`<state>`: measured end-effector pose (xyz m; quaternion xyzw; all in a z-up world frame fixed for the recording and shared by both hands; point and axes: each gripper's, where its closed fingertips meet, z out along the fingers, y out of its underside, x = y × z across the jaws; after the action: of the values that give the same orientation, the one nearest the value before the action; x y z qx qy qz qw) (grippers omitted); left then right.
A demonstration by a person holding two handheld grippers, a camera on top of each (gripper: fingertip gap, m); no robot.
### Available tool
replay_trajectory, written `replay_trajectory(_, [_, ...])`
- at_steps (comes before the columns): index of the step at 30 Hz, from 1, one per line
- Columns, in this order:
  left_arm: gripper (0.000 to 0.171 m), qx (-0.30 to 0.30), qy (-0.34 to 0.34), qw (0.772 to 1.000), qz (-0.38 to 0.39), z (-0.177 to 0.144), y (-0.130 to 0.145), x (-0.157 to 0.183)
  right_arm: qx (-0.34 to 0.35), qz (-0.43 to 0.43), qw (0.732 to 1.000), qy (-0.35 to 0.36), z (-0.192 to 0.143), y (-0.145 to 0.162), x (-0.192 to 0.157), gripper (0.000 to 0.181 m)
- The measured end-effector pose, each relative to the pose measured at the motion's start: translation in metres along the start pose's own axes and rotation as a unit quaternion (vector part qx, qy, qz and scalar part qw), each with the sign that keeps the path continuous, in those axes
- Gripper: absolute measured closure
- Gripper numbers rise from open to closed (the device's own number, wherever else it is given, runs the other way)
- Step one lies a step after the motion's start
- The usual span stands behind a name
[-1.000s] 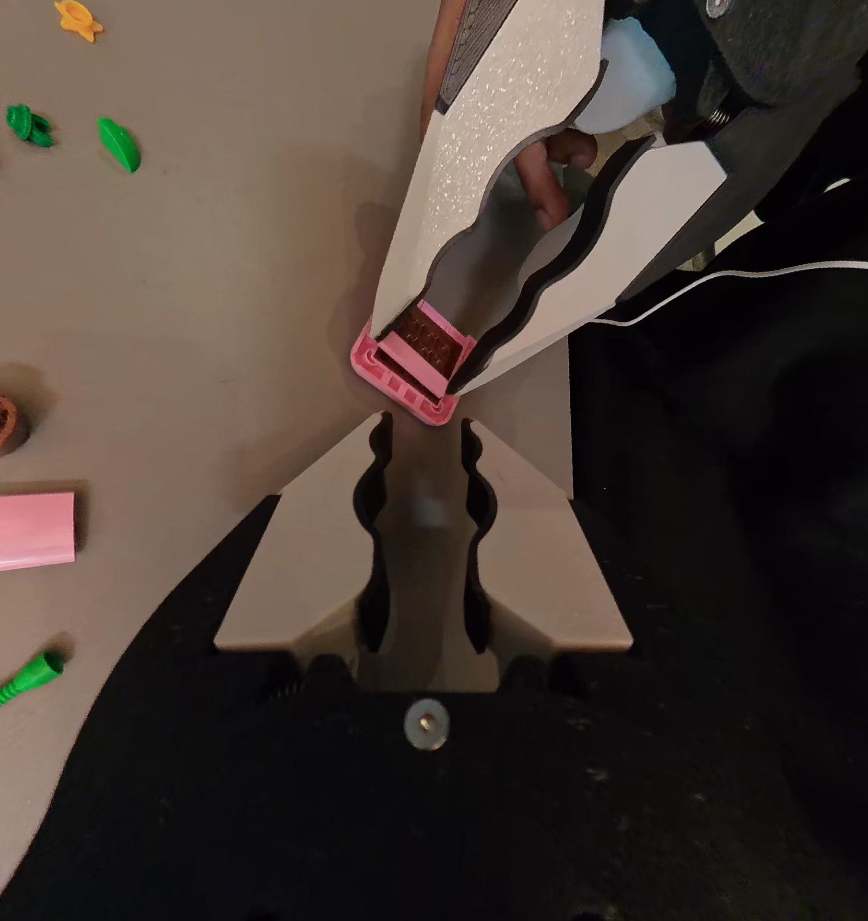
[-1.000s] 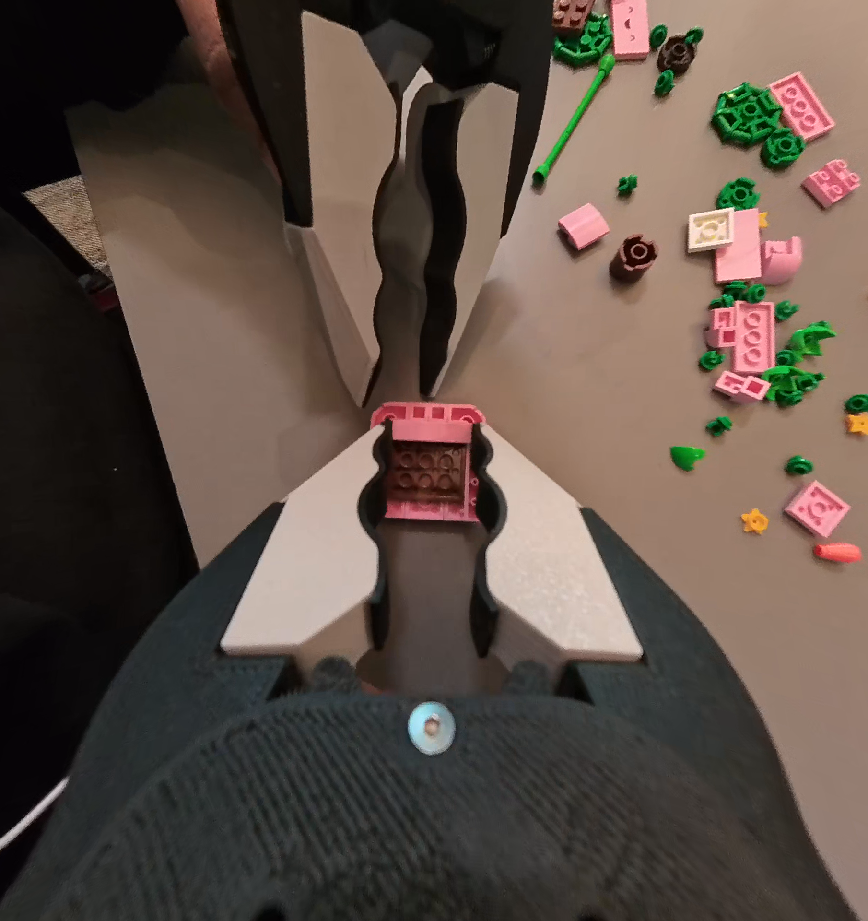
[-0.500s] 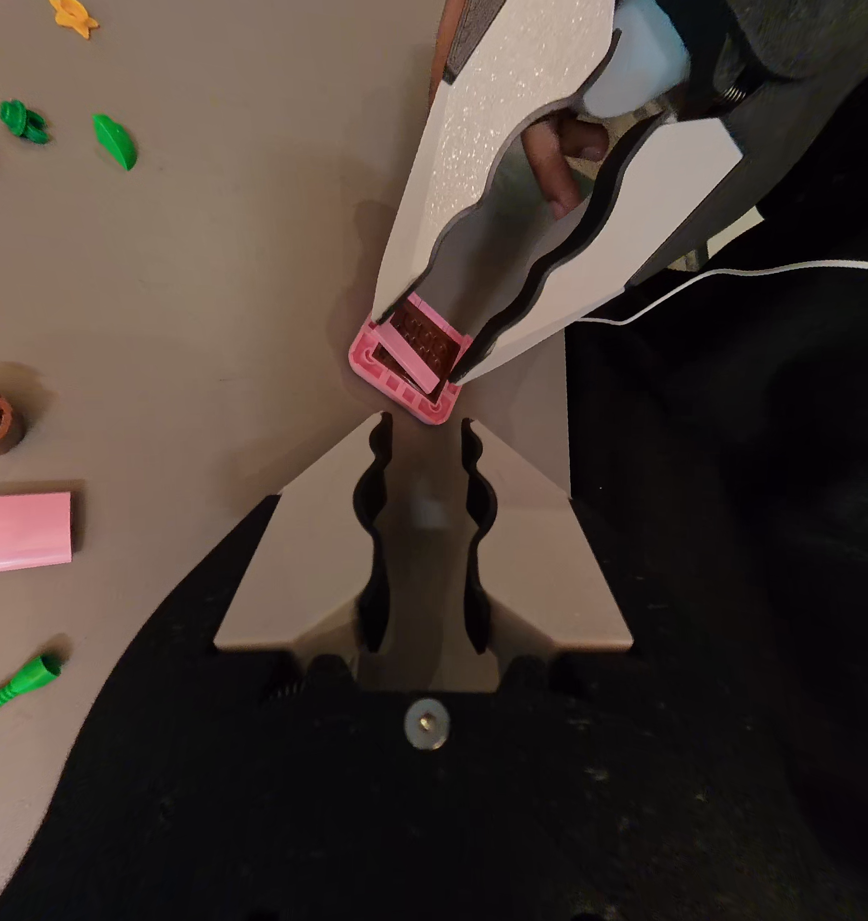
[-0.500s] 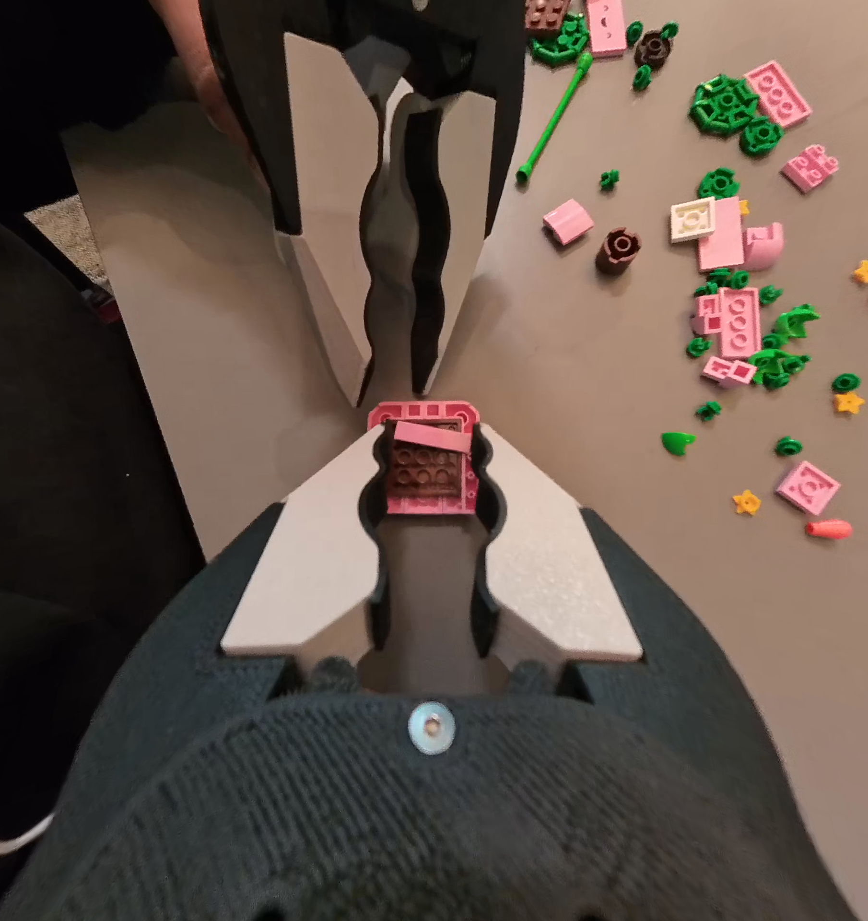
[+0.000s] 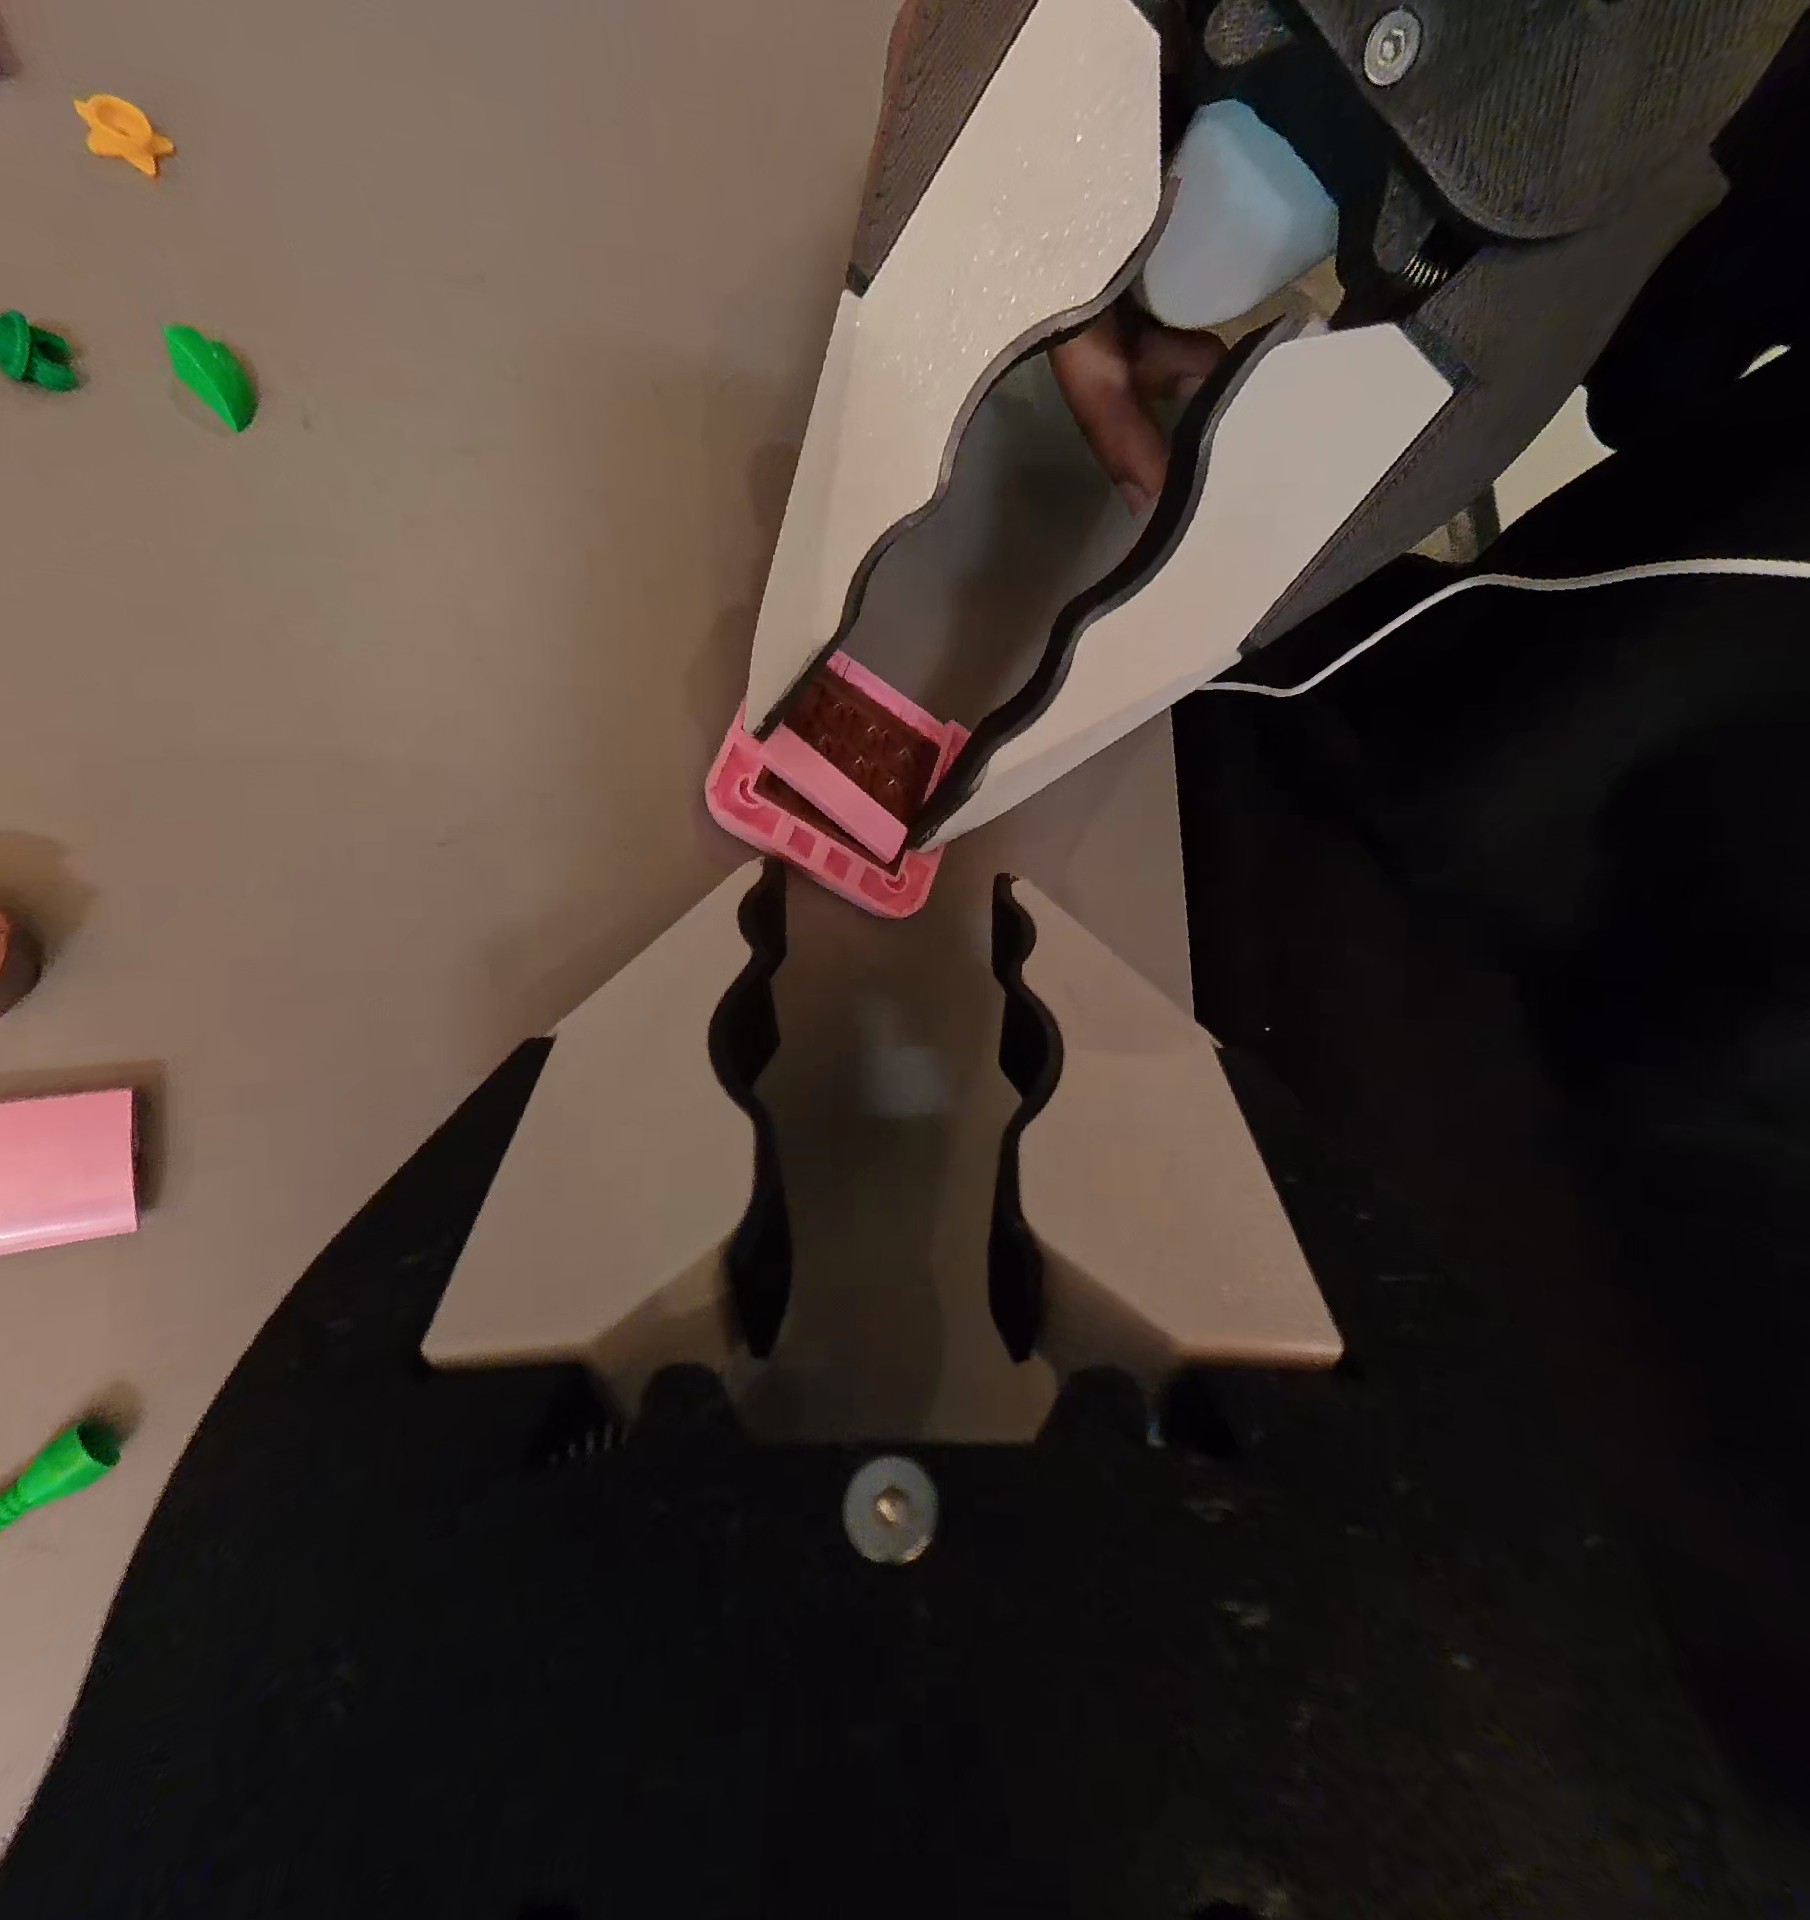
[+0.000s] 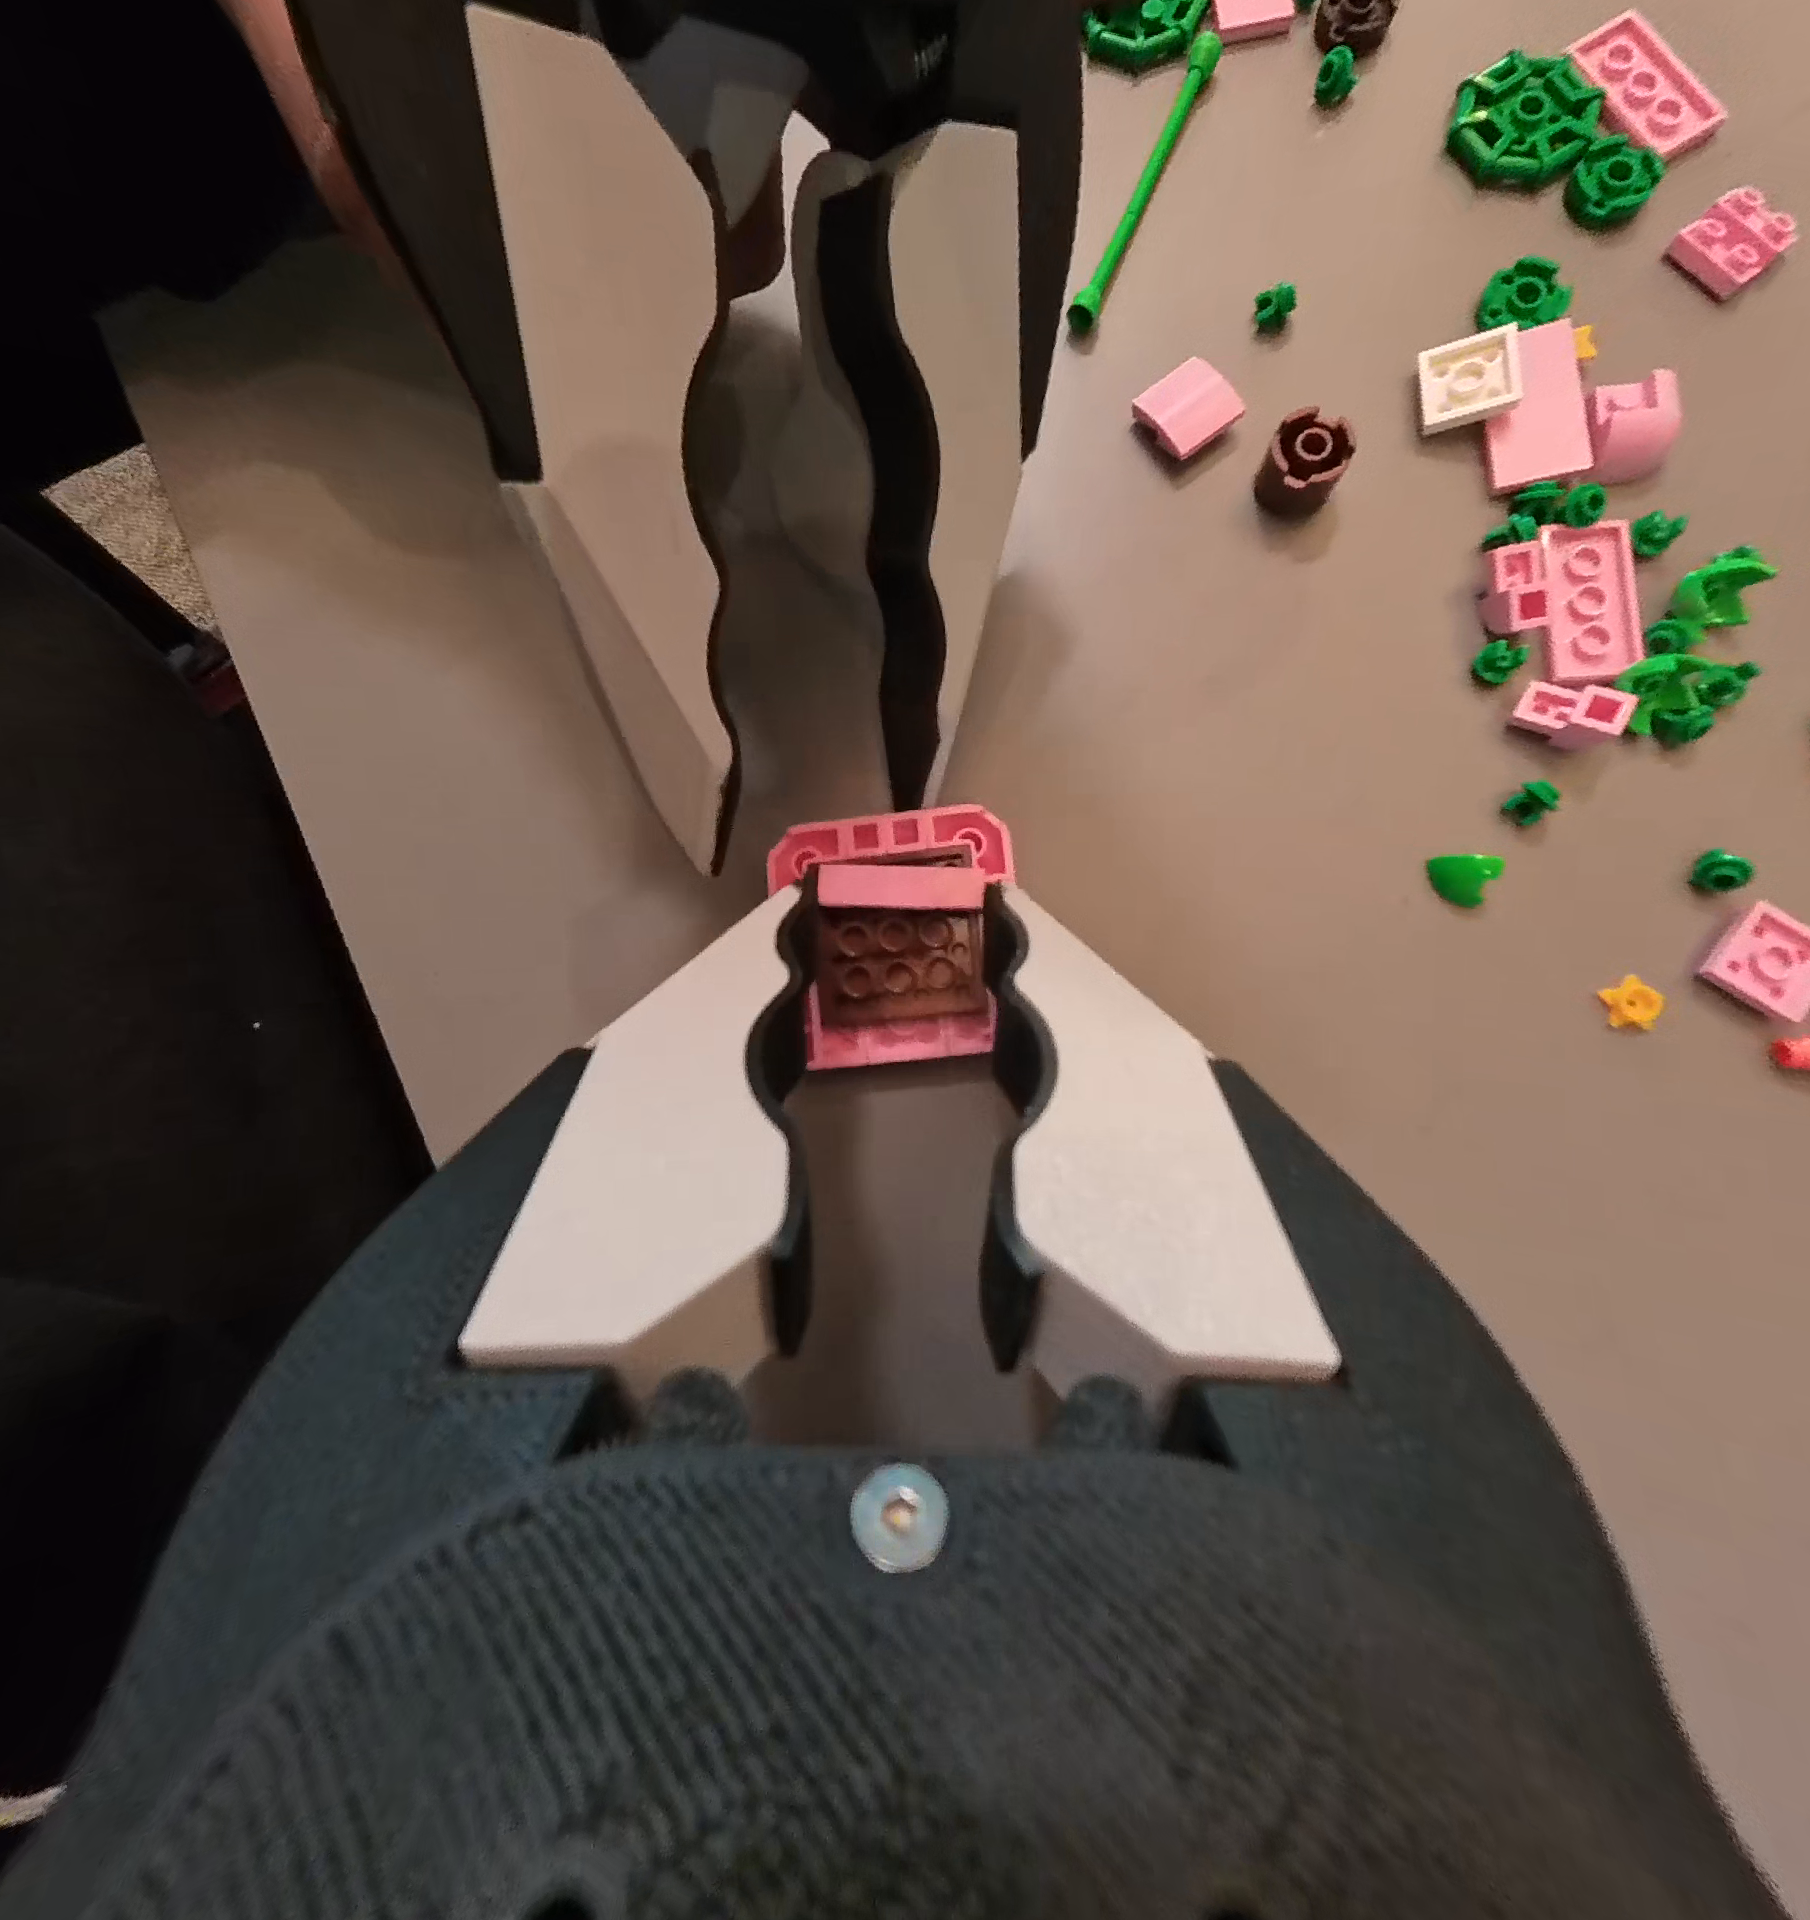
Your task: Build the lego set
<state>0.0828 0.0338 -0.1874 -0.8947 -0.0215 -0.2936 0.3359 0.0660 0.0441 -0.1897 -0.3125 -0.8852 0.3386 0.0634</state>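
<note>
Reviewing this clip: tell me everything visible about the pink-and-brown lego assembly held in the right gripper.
The pink-and-brown lego assembly is a small square of glossy plastic: a dark pink base frame with holes along its far edge, a brown studded plate inside it, and a lighter pink smooth tile lying slightly askew across the far side. The right gripper clamps it by two opposite sides near the table's edge; whether it rests on the table is unclear. The left gripper, open and empty, has its fingertips right at the assembly's far edge.

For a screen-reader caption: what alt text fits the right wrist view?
The right gripper is shut on a pink box assembly with a brown studded floor, the left gripper open just beyond. Loose pink and green pieces litter the table.
</note>
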Motion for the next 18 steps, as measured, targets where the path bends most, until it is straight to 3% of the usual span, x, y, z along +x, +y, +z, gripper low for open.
replay_trajectory(18, [0.133,0.001,0.004,1.000,-0.003,0.0002,-0.0002,0.0007,0.010,-0.061,0.998,-0.024,0.0009,-0.0027,-0.0035,0.151])
